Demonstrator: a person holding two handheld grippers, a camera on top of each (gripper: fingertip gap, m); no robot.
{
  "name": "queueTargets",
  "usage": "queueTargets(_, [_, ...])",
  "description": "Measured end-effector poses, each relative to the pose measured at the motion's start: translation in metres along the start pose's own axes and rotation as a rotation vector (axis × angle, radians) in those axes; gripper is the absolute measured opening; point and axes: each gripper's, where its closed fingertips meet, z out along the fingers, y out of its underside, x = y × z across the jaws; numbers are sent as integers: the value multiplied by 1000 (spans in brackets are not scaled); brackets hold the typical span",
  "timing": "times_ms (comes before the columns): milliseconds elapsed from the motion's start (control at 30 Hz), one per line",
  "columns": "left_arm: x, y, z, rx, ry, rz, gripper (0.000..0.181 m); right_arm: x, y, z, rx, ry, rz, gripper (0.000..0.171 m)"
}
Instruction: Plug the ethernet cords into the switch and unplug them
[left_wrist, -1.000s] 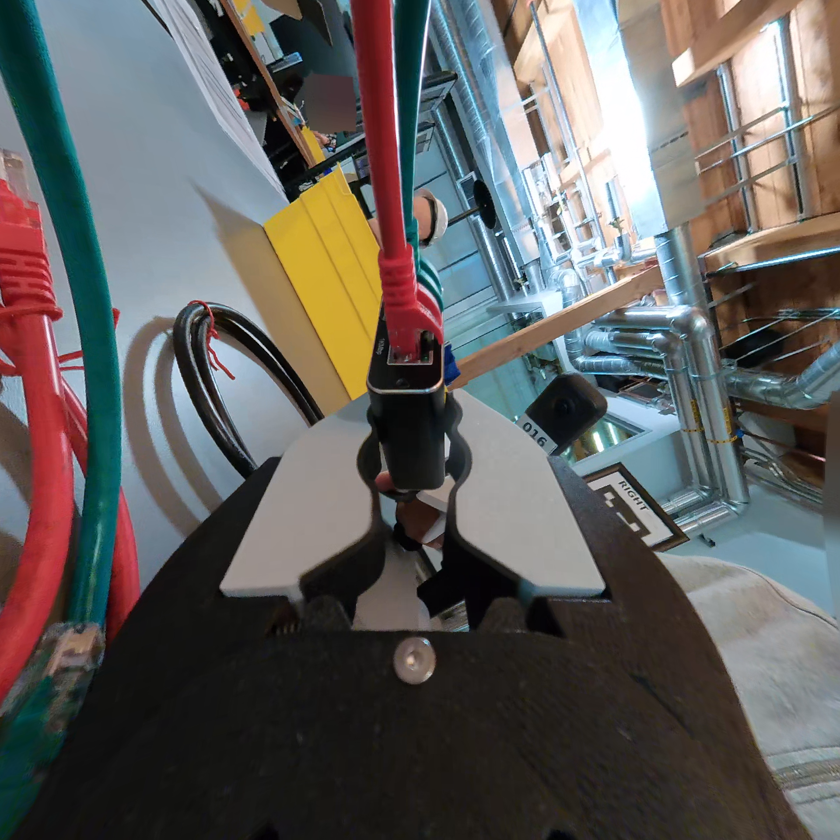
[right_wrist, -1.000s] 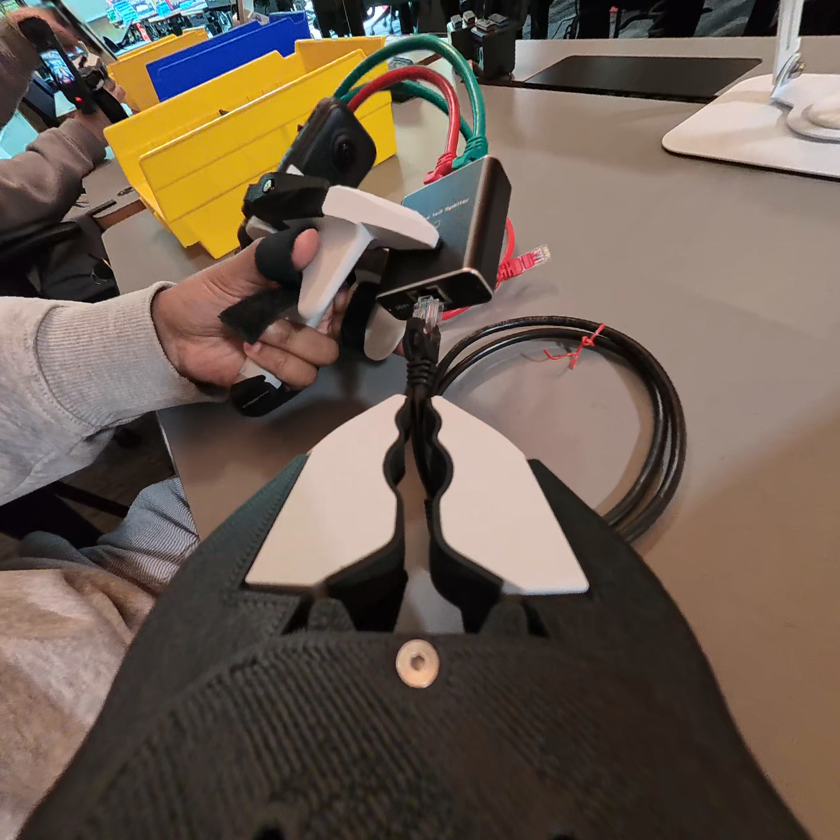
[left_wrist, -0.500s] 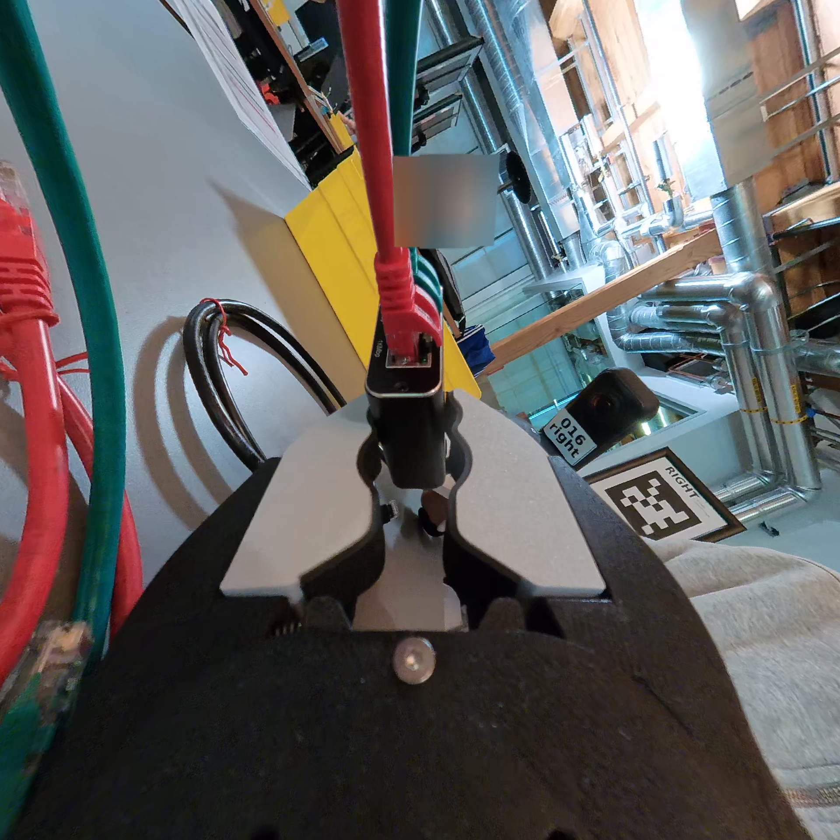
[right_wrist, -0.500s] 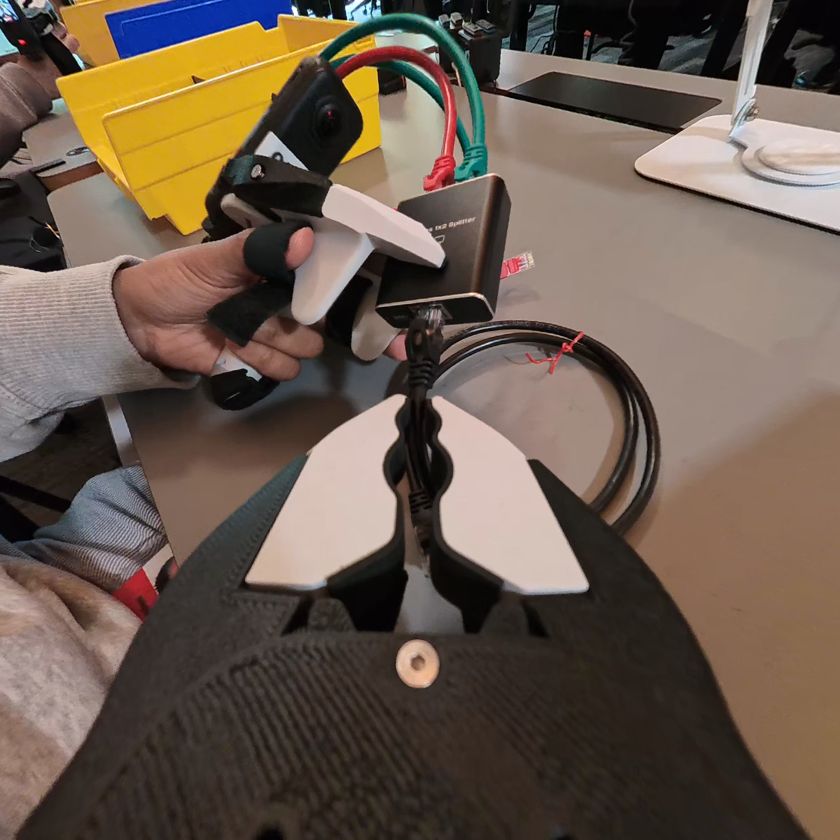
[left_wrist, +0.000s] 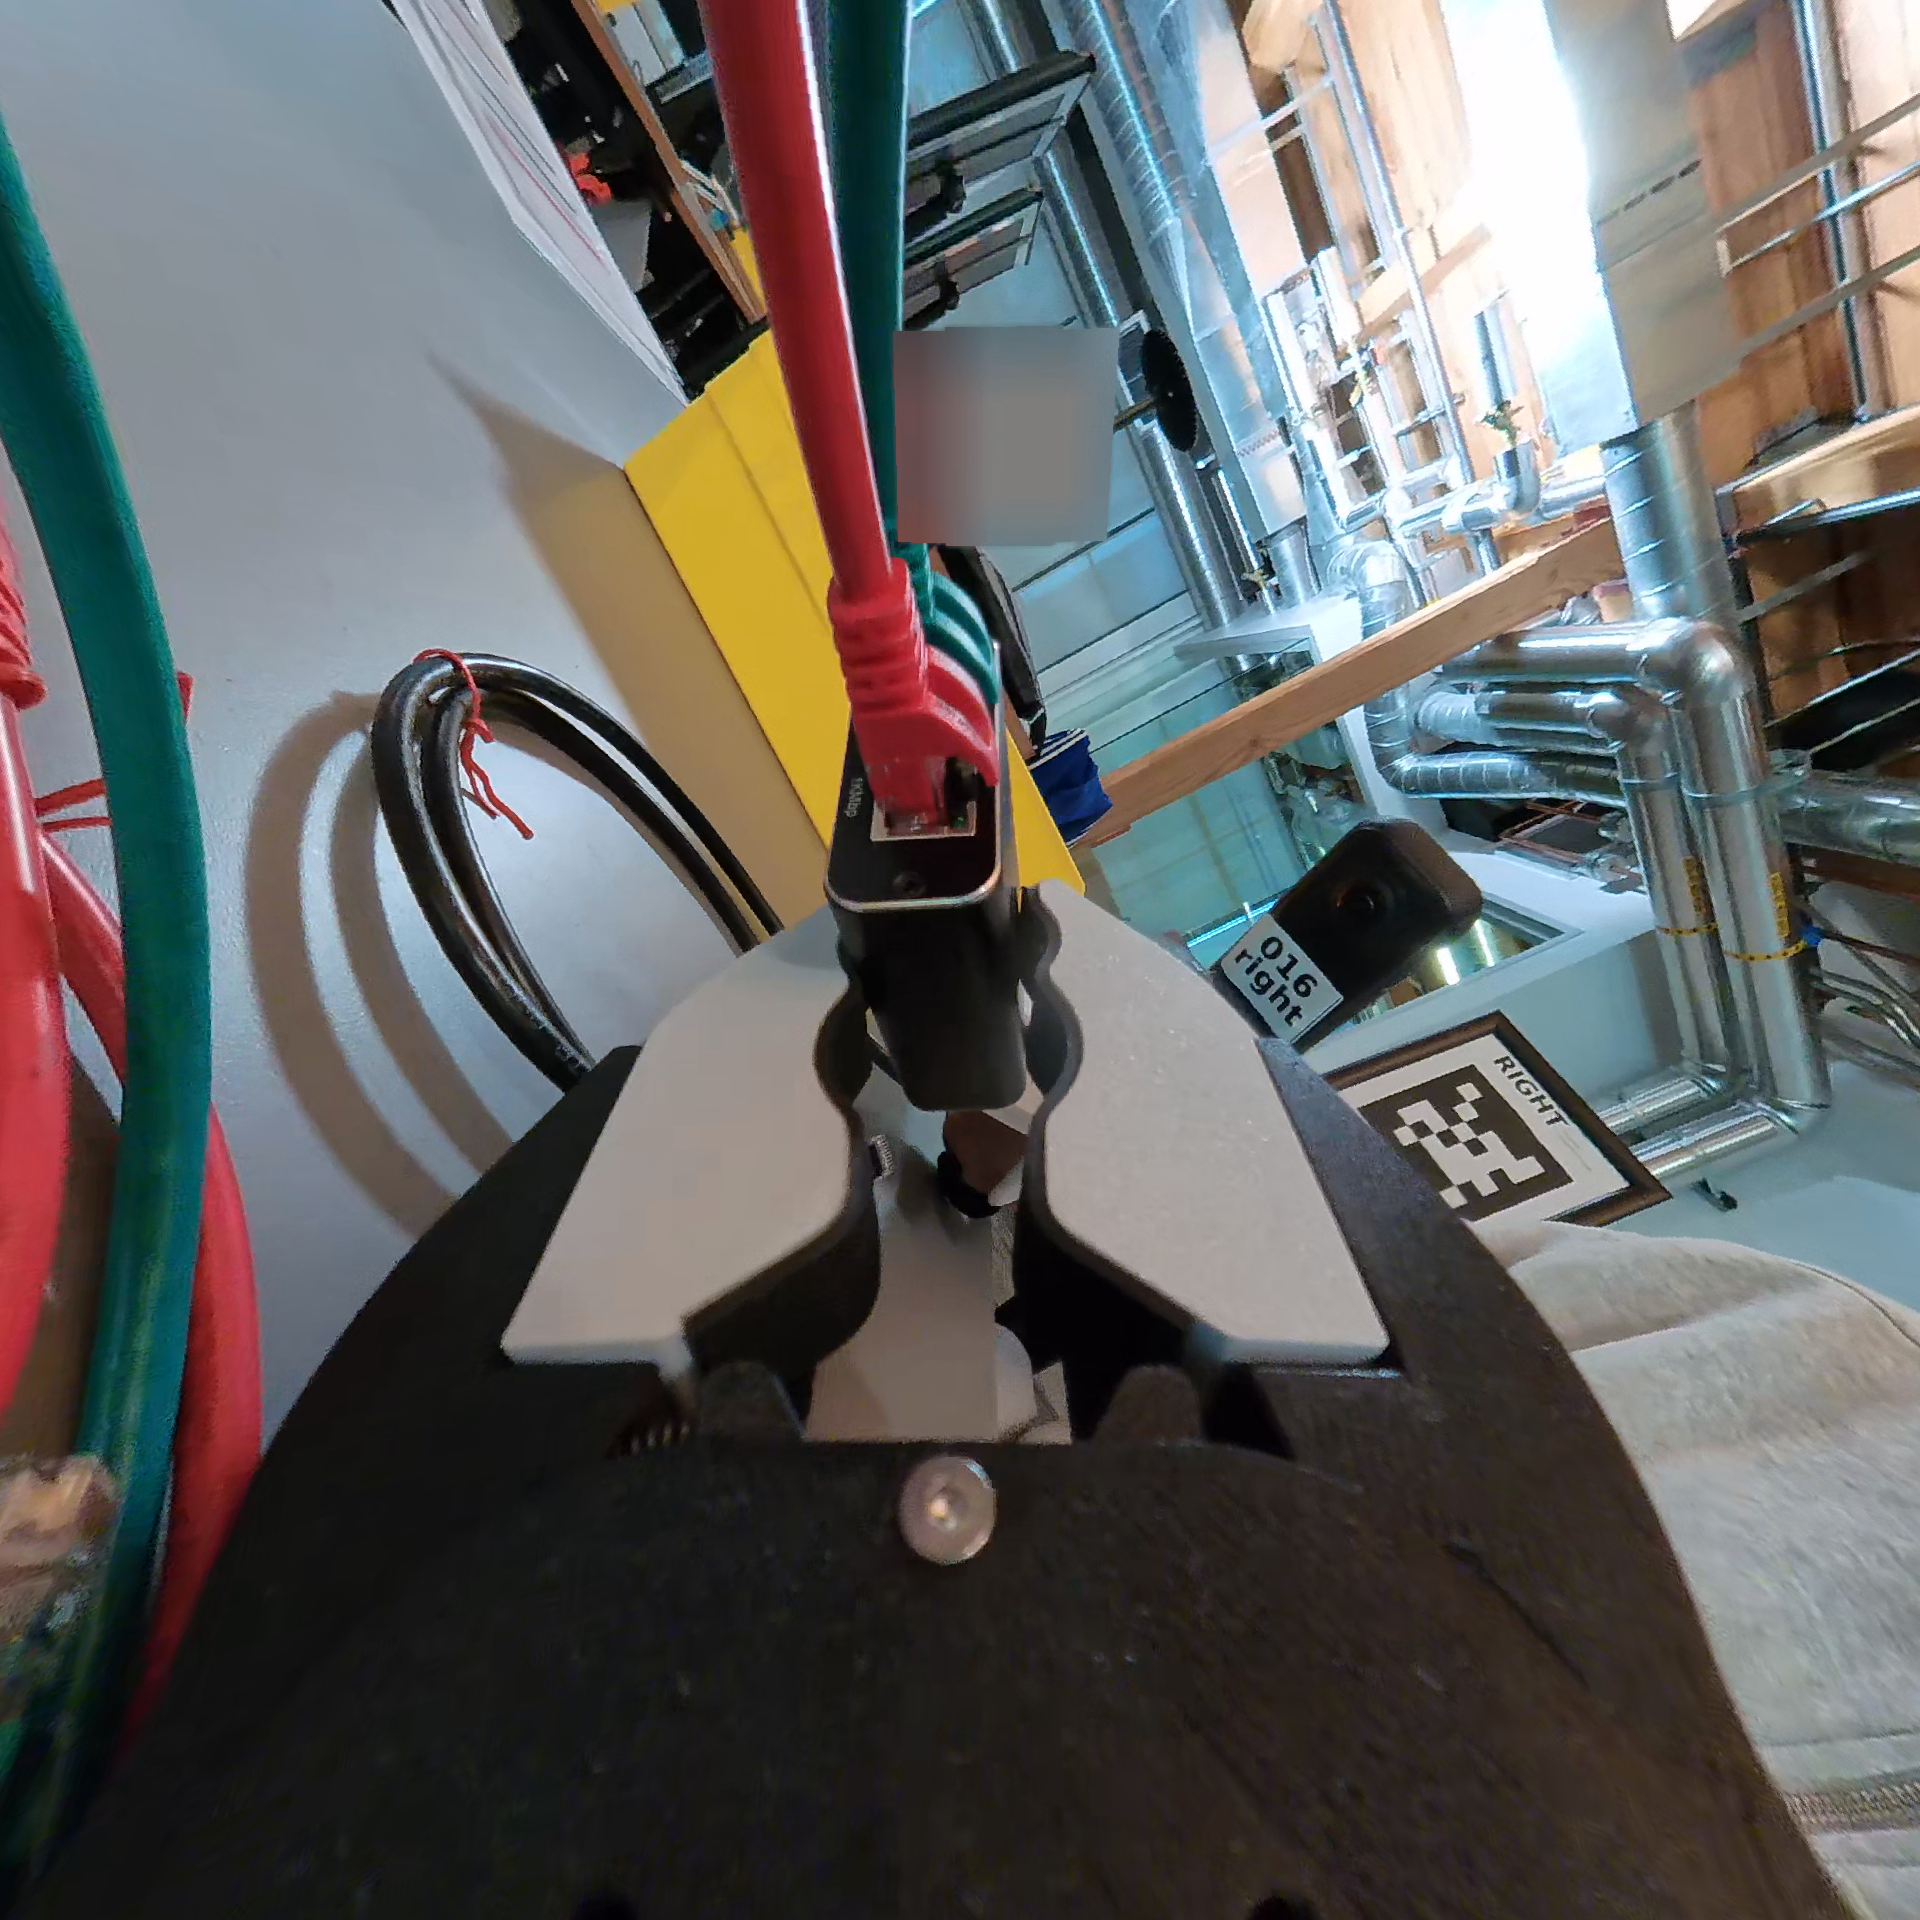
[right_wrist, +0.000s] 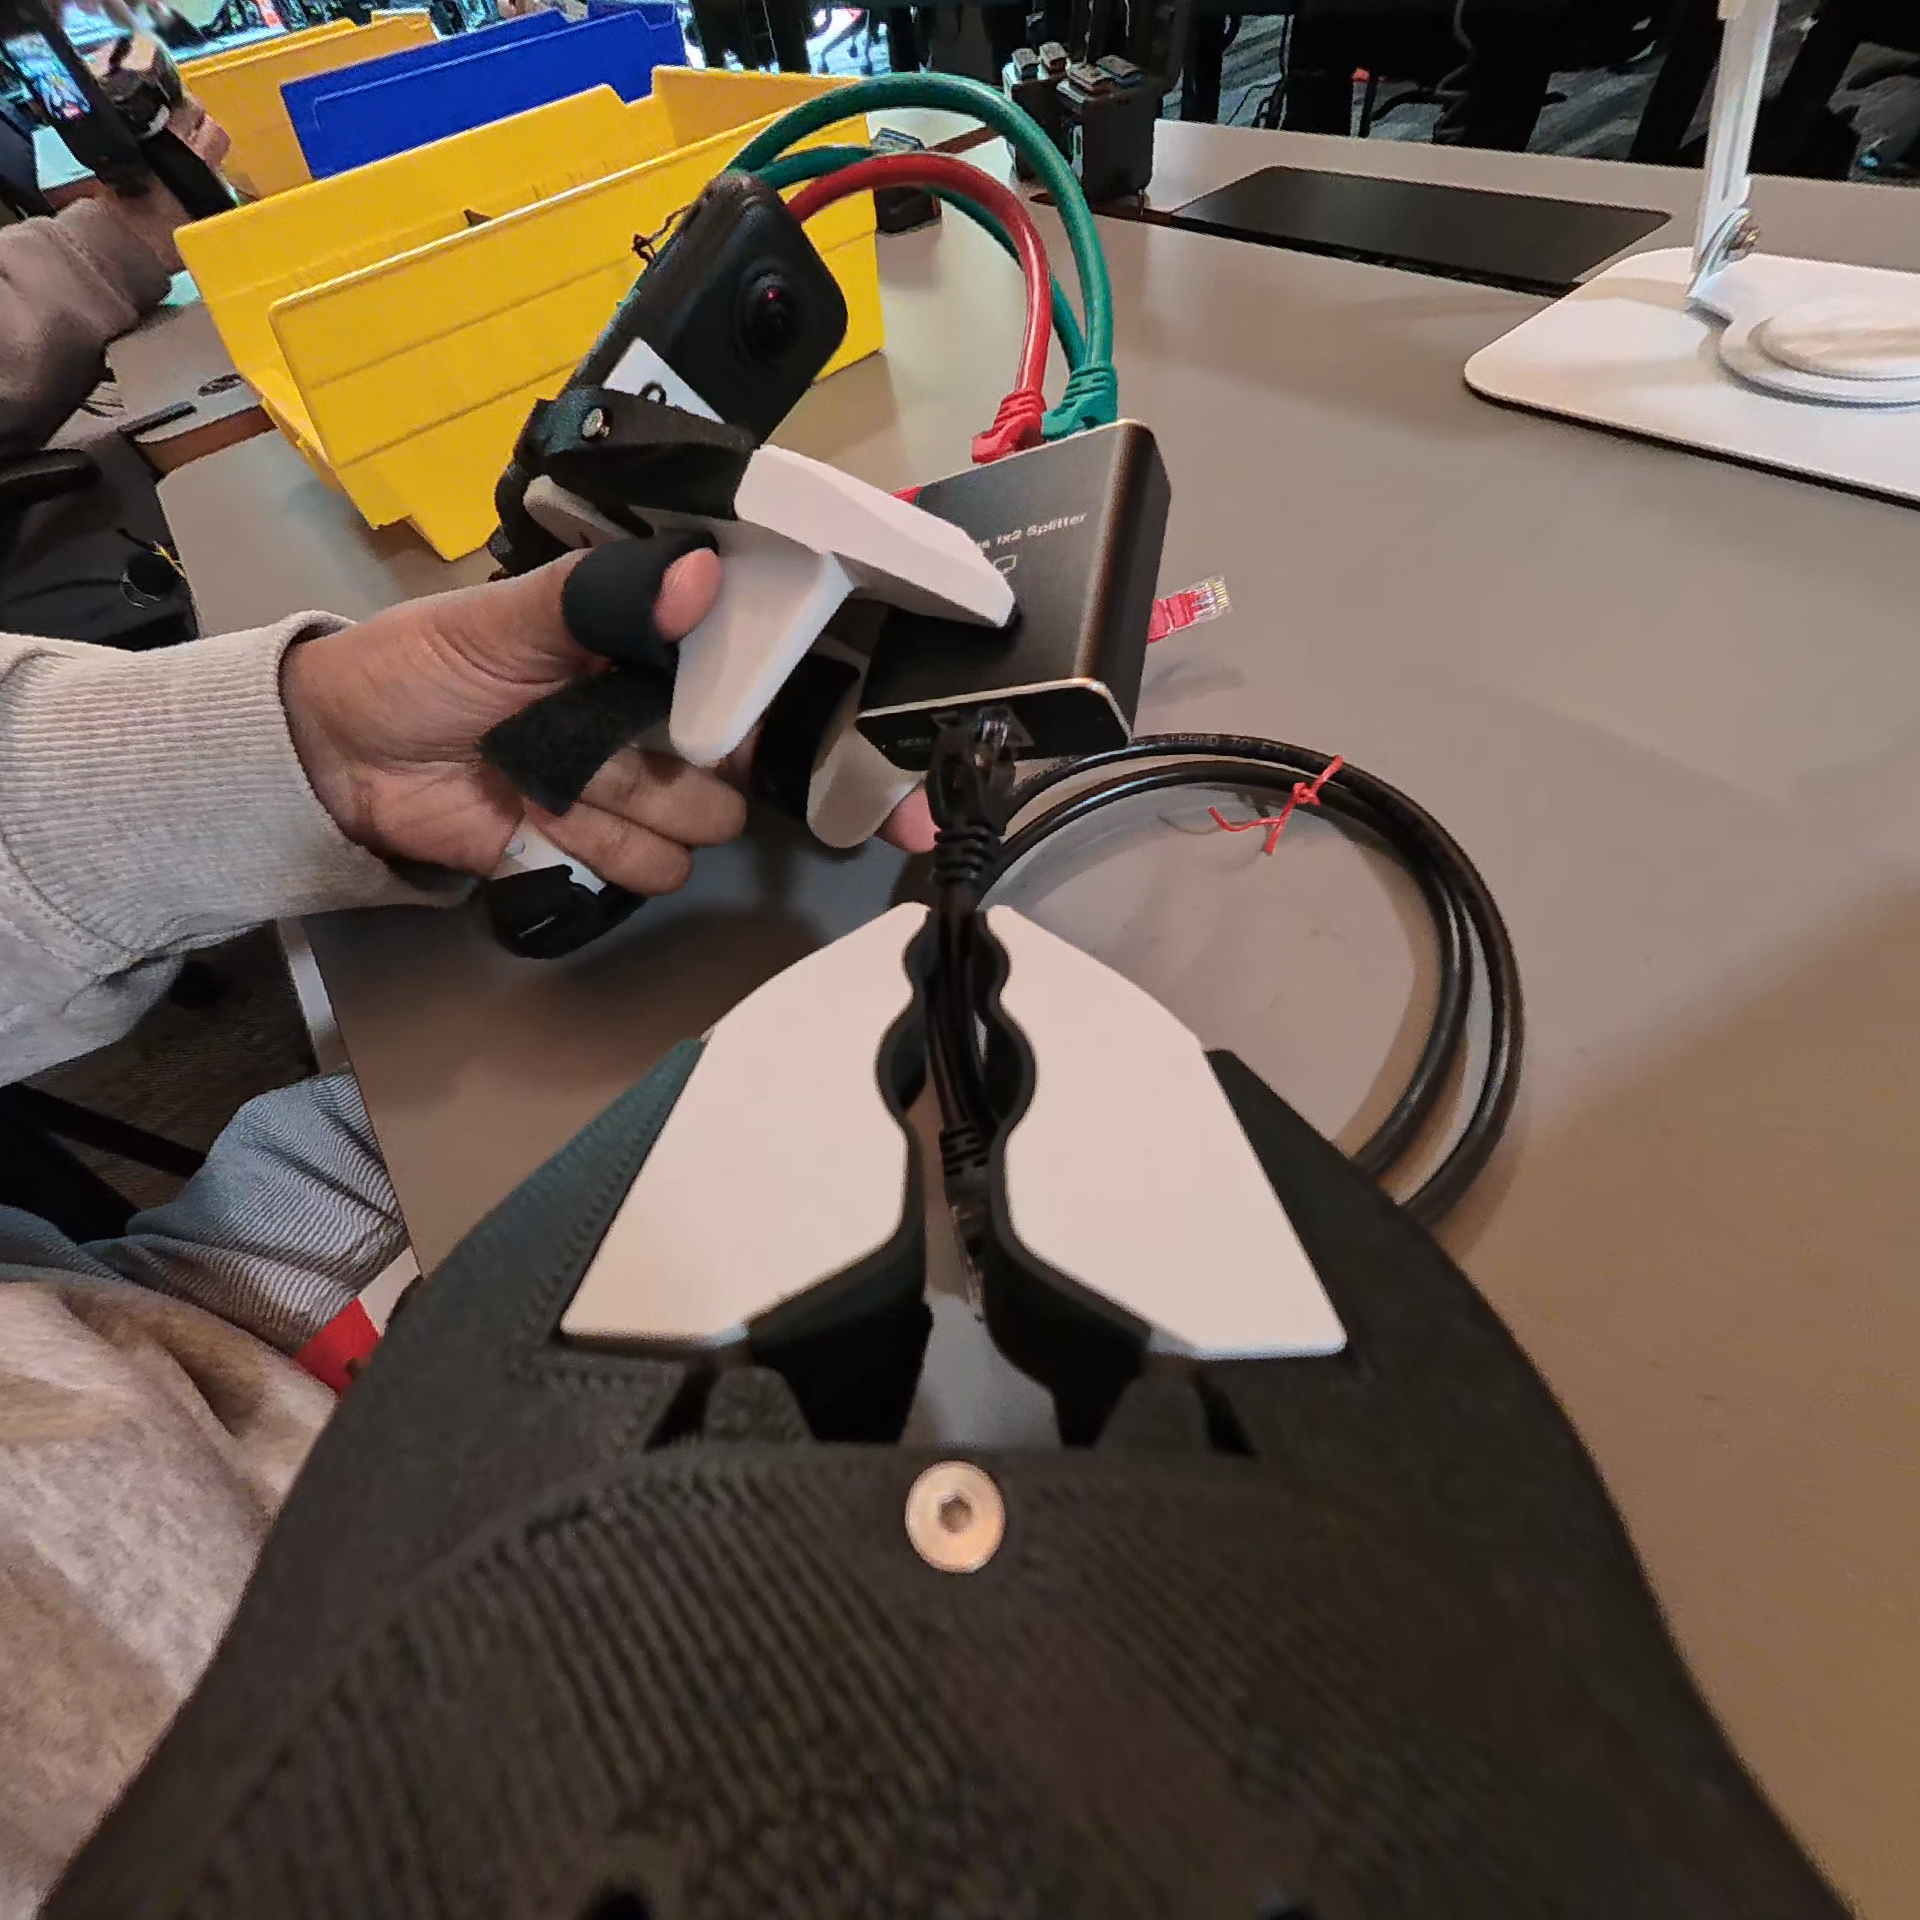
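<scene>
Black cord going into the switch's near port.
The left gripper (left_wrist: 951, 997) clamps the switch (right_wrist: 1049, 582); the right gripper (right_wrist: 958, 1023), closed on the black cord (right_wrist: 961, 831), likely needs a straight push until it seats.

Black textured gripper body (right_wrist: 956, 1662), pale grey fingers (right_wrist: 790, 1132), silver screw (right_wrist: 953, 1516), seemingly grey knit sleeve (right_wrist: 135, 790).

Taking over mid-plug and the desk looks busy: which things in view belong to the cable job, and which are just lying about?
In the job:
- black switch, clamped in left gripper
- black ethernet cord, clamped in right gripper, plug at the switch's near port
- red cord and green cord, plugged in

Lying about:
- yellow bins
- blue bin
- white stand base
</scene>
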Motion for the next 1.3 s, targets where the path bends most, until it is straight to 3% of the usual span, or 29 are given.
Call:
queueTargets(400, [3,14,6,-95,-13,-8,27,2,2,-3,-5,-50,104,5])
queueTargets(967, [4,12,4,-88,20,9,26,-1,2,-1,-9,-48,78,5])
queueTargets(1300, [4,11,3,-69,17,10,25,-7,9,4,-60,-9,-20,15])
